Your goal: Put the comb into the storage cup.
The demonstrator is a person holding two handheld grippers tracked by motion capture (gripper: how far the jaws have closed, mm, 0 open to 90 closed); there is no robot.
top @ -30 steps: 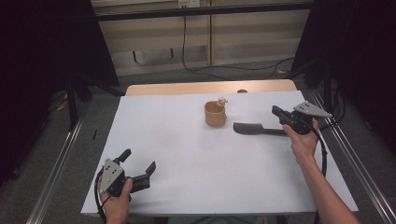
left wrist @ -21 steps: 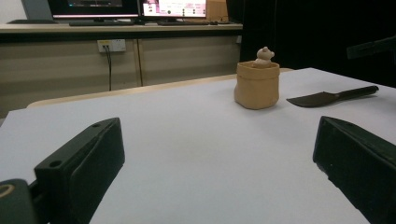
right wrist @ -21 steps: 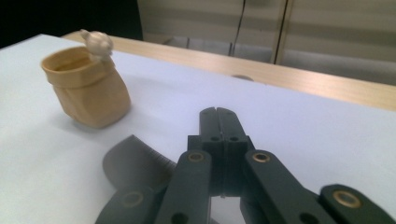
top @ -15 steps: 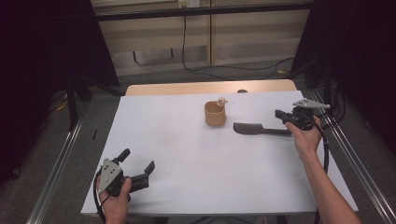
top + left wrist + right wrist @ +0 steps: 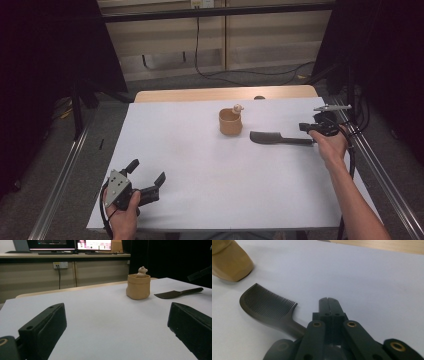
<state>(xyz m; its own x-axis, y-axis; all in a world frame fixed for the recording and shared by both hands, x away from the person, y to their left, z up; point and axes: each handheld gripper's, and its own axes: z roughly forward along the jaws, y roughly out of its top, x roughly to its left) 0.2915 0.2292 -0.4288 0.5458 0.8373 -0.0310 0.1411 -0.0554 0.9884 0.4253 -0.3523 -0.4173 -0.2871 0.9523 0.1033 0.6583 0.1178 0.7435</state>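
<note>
A tan pot (image 5: 230,123) stands toward the desk's (image 5: 190,165) far edge, a small figure (image 5: 238,107) perched at its rim. Beyond the far edge, monitors (image 5: 93,244) glow on a counter (with a cable (image 5: 199,50) hanging below).

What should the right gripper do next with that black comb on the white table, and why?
Probably open its jaws first. The right gripper is shut with nothing between its jaws, above the handle end of the black plastic comb, which lies flat beside the tan pouch-shaped cup. Shut jaws cannot take the handle, so opening comes before lowering.

Matt dark plastic comb (image 5: 268,306), smooth tan pouch (image 5: 230,122), matt white table sheet (image 5: 200,165), pale wood edge (image 5: 200,95)
</note>
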